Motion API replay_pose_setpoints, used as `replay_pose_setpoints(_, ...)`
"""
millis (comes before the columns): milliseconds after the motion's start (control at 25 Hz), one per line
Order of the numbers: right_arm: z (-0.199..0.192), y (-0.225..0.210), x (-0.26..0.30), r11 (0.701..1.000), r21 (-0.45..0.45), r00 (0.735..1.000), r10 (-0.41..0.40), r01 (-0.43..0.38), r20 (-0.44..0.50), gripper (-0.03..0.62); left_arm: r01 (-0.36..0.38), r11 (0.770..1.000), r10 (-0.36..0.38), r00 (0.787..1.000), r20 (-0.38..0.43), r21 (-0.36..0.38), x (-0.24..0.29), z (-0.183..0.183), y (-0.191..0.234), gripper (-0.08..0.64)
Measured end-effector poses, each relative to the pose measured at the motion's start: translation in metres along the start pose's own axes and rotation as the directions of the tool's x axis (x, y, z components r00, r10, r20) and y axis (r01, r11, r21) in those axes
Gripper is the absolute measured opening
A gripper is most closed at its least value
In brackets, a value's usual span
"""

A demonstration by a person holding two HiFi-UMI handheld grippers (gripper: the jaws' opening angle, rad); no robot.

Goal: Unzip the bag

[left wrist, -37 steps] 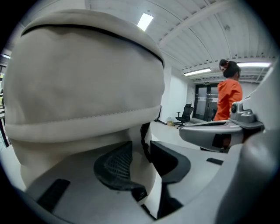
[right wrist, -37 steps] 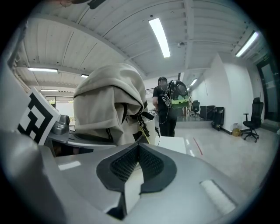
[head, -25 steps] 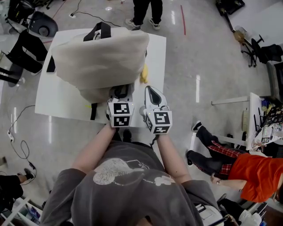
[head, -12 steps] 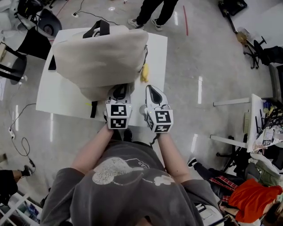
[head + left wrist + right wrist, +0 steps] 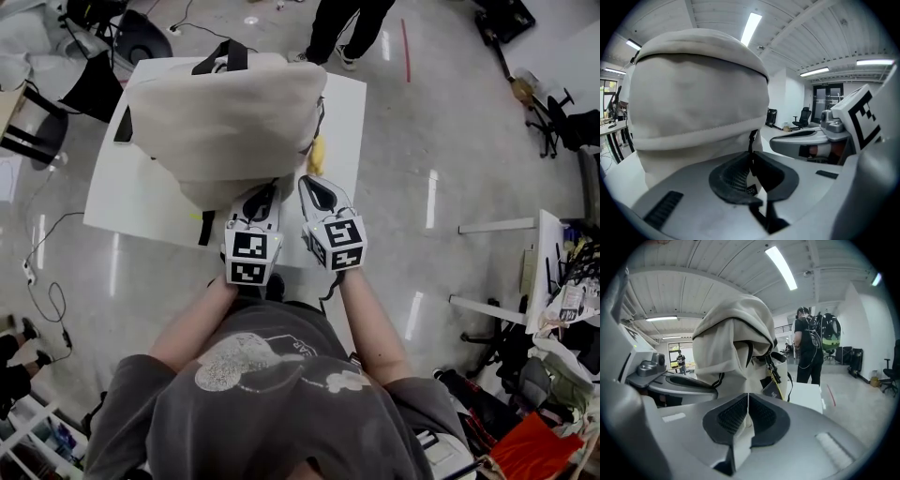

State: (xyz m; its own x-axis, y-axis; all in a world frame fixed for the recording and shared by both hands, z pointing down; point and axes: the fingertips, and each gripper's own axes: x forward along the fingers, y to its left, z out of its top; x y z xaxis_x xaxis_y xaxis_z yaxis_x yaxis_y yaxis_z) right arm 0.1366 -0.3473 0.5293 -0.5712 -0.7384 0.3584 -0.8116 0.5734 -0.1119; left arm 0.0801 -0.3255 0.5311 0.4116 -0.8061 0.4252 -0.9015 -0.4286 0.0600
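Note:
A bulky cream bag point(image 5: 225, 122) with black handles lies on the white table point(image 5: 122, 202). At its near end, my left gripper point(image 5: 262, 192) is shut on the black zipper pull point(image 5: 751, 140), which hangs from the bag point(image 5: 693, 93) down between the pads of the gripper point(image 5: 751, 164). Just to the right, my right gripper point(image 5: 314, 186) is shut on a fold of the bag's cream fabric point(image 5: 740, 425), which runs between the jaws of the gripper point(image 5: 748, 411). A black tag on a yellow strap point(image 5: 773, 380) dangles from the bag point(image 5: 736, 348).
The table's near edge lies under both grippers. A dark flat object point(image 5: 122, 127) lies at the table's left side by the bag. Black chairs point(image 5: 103, 84) stand to the left. A person point(image 5: 808, 348) stands beyond the table's far end.
The left gripper has moved in under the bag's near end. The right gripper has turned a little toward the bag. The standing person at the far end has stepped right.

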Motion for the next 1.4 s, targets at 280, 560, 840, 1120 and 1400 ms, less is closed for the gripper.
replay_pose_setpoints(280, 0.004, 0.01, 0.013, 0.997, -0.023, 0.997, 0.073, -0.074, -0.033, 0.091, -0.001, 1.0, 0.001, 1.0, 0.004, 0.013, -0.015, 0.001, 0.002, 0.034)
replay_pose_setpoints(560, 0.018, 0.015, 0.021, 0.994, -0.058, 0.996, 0.088, -0.087, 0.004, 0.09, -0.003, 1.0, 0.003, 1.0, 0.016, 0.018, -0.027, 0.007, 0.0, 0.034)
replay_pose_setpoints(840, 0.017, 0.02, 0.012, 0.996, -0.055, 0.997, 0.074, -0.073, 0.026, 0.028, -0.03, 1.0, 0.03, 0.999, 0.029, -0.001, -0.035, 0.009, 0.008, 0.032)
replay_pose_setpoints(1120, 0.017, 0.021, 0.009, 0.996, -0.056, 0.997, 0.073, -0.07, 0.04, 0.023, -0.048, 0.998, 0.05, 0.998, 0.045, -0.028, -0.043, 0.01, 0.015, 0.032)
replay_pose_setpoints(1400, 0.016, 0.025, 0.008, 0.996, -0.046, 0.997, 0.071, -0.07, 0.029, 0.023, 0.008, 1.0, -0.006, 0.998, 0.069, -0.023, -0.047, 0.011, 0.022, 0.032)
